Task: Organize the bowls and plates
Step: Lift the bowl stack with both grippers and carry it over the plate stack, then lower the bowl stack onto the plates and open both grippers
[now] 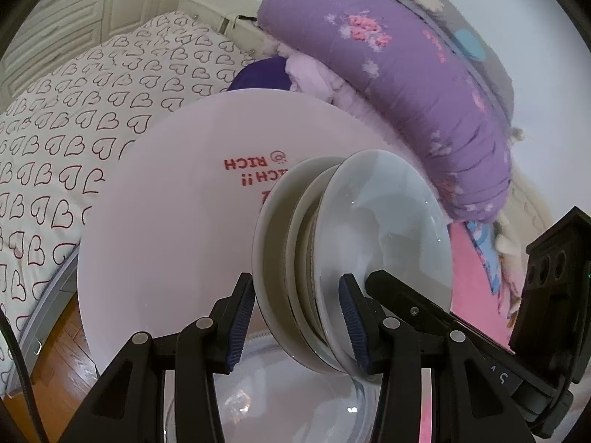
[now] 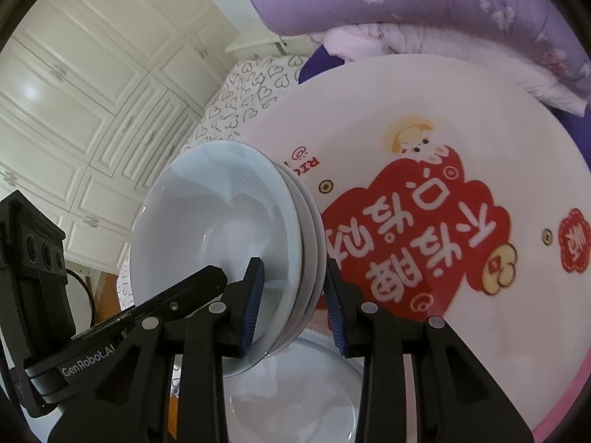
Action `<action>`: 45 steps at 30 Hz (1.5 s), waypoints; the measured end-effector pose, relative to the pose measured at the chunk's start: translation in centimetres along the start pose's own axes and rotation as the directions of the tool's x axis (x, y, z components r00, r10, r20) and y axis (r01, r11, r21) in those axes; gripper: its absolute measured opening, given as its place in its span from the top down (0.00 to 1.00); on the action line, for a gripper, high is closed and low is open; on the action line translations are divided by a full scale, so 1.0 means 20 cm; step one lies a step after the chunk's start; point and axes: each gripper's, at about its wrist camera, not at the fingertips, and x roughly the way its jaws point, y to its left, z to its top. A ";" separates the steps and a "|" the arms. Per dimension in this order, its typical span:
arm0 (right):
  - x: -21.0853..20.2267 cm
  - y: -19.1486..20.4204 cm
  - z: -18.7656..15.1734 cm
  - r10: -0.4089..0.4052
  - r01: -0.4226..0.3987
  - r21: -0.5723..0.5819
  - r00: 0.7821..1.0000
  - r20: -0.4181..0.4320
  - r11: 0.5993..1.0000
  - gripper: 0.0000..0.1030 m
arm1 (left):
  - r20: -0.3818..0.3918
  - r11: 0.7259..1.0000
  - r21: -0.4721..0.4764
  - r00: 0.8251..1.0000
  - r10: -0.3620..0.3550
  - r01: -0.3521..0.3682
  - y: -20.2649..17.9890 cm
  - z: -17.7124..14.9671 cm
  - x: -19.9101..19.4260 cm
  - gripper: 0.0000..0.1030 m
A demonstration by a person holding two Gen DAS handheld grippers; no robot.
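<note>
Gripping one stack of bowls (image 1: 351,258) on edge — left tongs (image 1: 299,323) and right tongs (image 2: 295,304) both clamped across rims; glazed, heavy, breakable, slippery — hold rims firmly.

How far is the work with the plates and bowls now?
Done: several small plates already form one stack. In hand: both tongs, left and right, grip that stack on edge. Left: setting it down, perhaps in the bowl below it.

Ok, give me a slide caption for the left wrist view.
Both grippers' jaws clamp one stack of white plates held on edge above a clear glass bowl and a round printed tabletop.
</note>
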 end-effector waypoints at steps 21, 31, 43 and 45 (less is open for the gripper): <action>-0.23 0.07 -0.42 -0.041 0.042 -0.026 0.999 0.029 0.999 0.68 | -0.007 1.000 0.014 1.000 -0.024 0.024 0.01 -0.43 -0.32 0.60; -0.17 0.03 -0.57 -0.045 0.045 -0.028 0.999 -0.013 0.999 0.68 | -0.042 1.000 -0.012 0.999 -0.008 0.007 0.03 -0.57 -0.29 0.60; -0.11 0.02 -0.61 -0.052 0.051 -0.022 0.998 -0.034 0.998 0.68 | -0.053 1.000 -0.022 0.999 0.008 -0.009 0.03 -0.55 -0.19 0.61; -0.11 0.02 -0.61 -0.056 0.055 -0.025 0.998 -0.036 0.998 0.68 | -0.052 1.000 -0.020 0.999 0.006 -0.007 0.03 -0.55 -0.19 0.61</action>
